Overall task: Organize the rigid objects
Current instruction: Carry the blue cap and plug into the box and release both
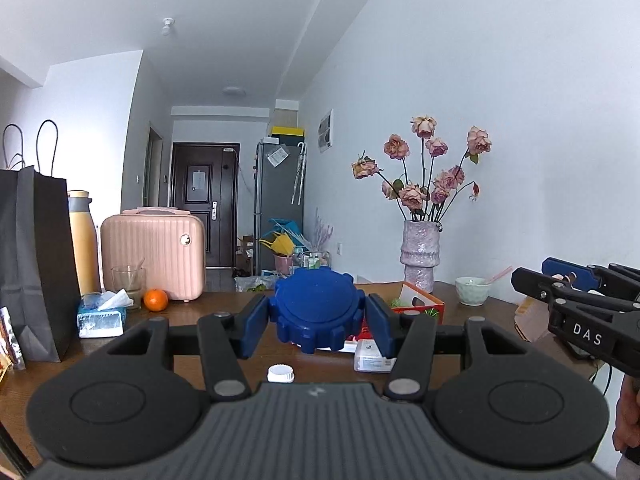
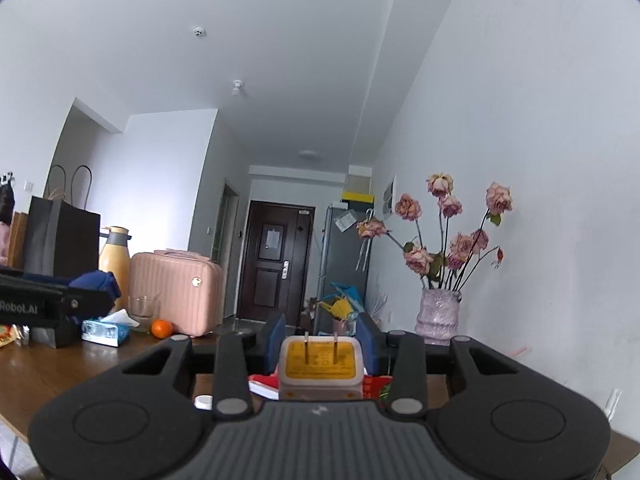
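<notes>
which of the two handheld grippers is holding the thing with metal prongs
The right gripper: its blue pads clamp a white plug adapter with a yellow label, two metal prongs pointing up. The left gripper holds a round blue notched cap instead.

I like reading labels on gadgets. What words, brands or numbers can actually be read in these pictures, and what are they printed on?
"D A S": white letters on the right gripper, seen from the left wrist view.
"RoboL.AI", roughly; the start may be cut off: on the left gripper, seen from the right wrist view.
Yellow label on the plug adapter: print too small to read.
Papers on the fridge and door: unreadable.
</notes>
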`<state>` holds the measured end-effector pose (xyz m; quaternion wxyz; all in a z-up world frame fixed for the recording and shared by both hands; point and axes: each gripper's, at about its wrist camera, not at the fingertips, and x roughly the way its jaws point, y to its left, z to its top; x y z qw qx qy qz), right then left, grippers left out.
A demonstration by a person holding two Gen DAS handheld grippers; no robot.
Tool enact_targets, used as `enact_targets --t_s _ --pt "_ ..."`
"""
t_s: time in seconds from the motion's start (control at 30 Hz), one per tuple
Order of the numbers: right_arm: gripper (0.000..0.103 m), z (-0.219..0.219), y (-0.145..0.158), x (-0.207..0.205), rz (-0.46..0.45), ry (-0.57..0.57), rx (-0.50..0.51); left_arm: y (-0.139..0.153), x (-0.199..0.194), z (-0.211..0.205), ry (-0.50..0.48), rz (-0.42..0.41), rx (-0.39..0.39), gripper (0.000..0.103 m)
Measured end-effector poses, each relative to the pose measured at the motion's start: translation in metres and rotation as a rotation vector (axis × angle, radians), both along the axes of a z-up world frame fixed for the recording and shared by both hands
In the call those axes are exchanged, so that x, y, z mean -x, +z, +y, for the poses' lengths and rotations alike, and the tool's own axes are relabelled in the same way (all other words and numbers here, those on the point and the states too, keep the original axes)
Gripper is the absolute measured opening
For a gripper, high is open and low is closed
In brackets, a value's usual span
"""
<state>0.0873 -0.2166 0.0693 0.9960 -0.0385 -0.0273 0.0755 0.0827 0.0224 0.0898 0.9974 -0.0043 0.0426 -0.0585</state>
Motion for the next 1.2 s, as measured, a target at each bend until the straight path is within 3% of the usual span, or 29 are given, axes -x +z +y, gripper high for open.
enact_targets --t_s 0.37,0.67,0.83,1.0,1.1,1.2 --pt "0.038 -0.005 0.0 -0.073 0.041 -0.016 -0.019 0.018 -0.073 0.003 -0.035 -0.007 0.005 0.054" --pt "0.038 -0.019 0.027 -0.164 0.046 0.01 -0.072 0.05 -0.158 0.012 -0.032 -0.043 0.049 0.054" --pt "0.038 -0.021 0.043 -0.222 0.026 0.031 -0.04 0.067 -0.219 0.011 -0.057 -0.018 0.035 0.054" --pt "0.038 -0.024 0.064 -0.301 0.111 0.093 -0.024 0.074 -0.312 0.01 -0.152 0.117 0.056 0.054" --pt "0.038 -0.029 0.068 -0.364 0.251 0.167 -0.042 0.062 -0.389 0.003 -0.212 0.274 0.082 0.054" --pt "0.038 -0.031 0.047 -0.442 0.474 0.205 -0.087 0.031 -0.466 -0.013 -0.24 0.435 0.089 0.054"
